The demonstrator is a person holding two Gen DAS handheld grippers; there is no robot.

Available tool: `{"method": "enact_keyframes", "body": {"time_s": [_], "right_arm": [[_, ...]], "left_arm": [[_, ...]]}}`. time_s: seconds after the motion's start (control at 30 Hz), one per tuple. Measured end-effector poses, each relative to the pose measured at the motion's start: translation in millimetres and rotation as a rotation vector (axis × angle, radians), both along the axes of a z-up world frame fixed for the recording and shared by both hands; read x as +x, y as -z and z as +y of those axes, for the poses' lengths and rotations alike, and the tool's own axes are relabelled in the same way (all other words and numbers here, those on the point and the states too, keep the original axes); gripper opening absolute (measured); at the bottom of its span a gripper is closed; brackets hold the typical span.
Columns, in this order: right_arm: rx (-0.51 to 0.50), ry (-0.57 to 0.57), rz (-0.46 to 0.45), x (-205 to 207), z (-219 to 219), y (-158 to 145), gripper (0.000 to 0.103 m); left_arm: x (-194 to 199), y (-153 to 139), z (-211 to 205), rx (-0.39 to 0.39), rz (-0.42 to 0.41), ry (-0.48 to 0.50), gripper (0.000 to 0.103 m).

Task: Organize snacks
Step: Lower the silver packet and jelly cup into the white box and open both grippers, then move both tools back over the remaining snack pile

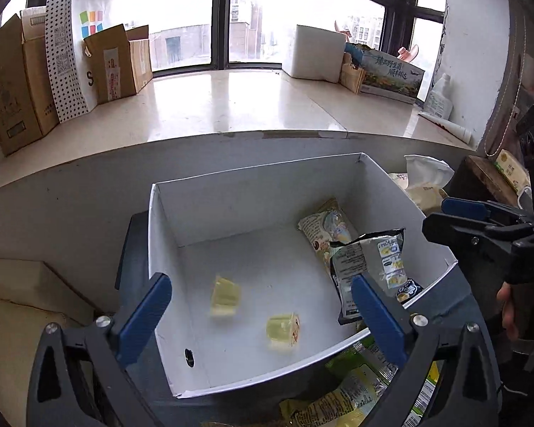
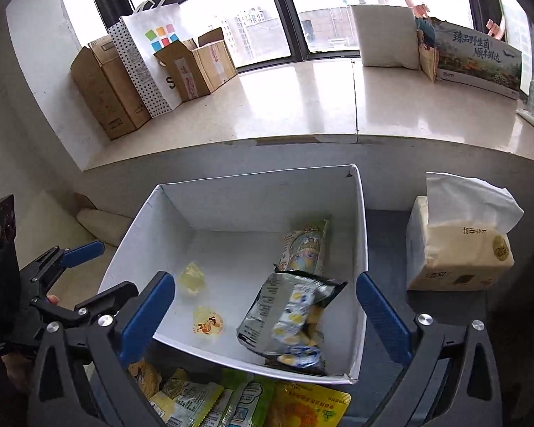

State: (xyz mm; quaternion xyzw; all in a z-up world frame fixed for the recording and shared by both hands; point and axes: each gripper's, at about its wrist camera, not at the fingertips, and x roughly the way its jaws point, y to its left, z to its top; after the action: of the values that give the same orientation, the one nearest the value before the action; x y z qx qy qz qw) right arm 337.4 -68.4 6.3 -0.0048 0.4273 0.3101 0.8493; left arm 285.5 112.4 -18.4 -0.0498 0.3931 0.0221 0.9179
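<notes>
Snacks (image 2: 292, 316) lie in the white box (image 2: 267, 192); both my left gripper (image 1: 260, 306) and right gripper (image 2: 263, 306) gape empty, so I reach next for the loose packets (image 2: 245, 402) below.

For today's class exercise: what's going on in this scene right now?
A person is sorting snacks into a white box. Both the left hand-held gripper and the right hand-held gripper are open and empty above it. Inside lie two jelly cups, a dark snack bag and a long packet. More packets wait in front of the box.

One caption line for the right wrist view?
Open right gripper above white box holding two jelly cups, two snack bags.
</notes>
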Motion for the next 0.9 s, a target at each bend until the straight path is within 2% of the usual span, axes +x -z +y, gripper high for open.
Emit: {"method": "enact_keyframes", "body": {"time_s": [0.3, 0.43, 0.5, 0.67, 0.83, 0.9], "right_arm": [[0.088, 0.011, -0.074, -27.5, -23.1, -33.0, 0.103], [0.146, -0.024, -0.121, -62.9, -35.0, -48.6, 0.103], [0.144, -0.058, -0.143, -86.8, -39.3, -51.3, 0.103], [0.116, -0.11, -0.186, -147.5, -54.6, -44.0, 0.103], [0.125, -0.087, -0.185, -195.1, -80.3, -27.5, 0.103], [0.158, -0.081, -0.166, -210.0, -92.1, -21.4, 0.103]], "left_arm": [[-21.3, -13.4, 5.8, -0.013, -0.036, -0.024, 0.103], [-43.8, -20.0, 2.4, -0.015, -0.062, -0.009, 0.103], [-59.6, -21.9, -1.1, -0.01, -0.069, -0.005, 0.103], [-110.0, -26.1, -17.1, 0.001, -0.103, 0.025, 0.103], [-162.9, -28.0, -35.2, -0.001, -0.128, 0.061, 0.103], [-182.4, -26.3, -40.2, -0.017, -0.134, 0.075, 0.103]]}}
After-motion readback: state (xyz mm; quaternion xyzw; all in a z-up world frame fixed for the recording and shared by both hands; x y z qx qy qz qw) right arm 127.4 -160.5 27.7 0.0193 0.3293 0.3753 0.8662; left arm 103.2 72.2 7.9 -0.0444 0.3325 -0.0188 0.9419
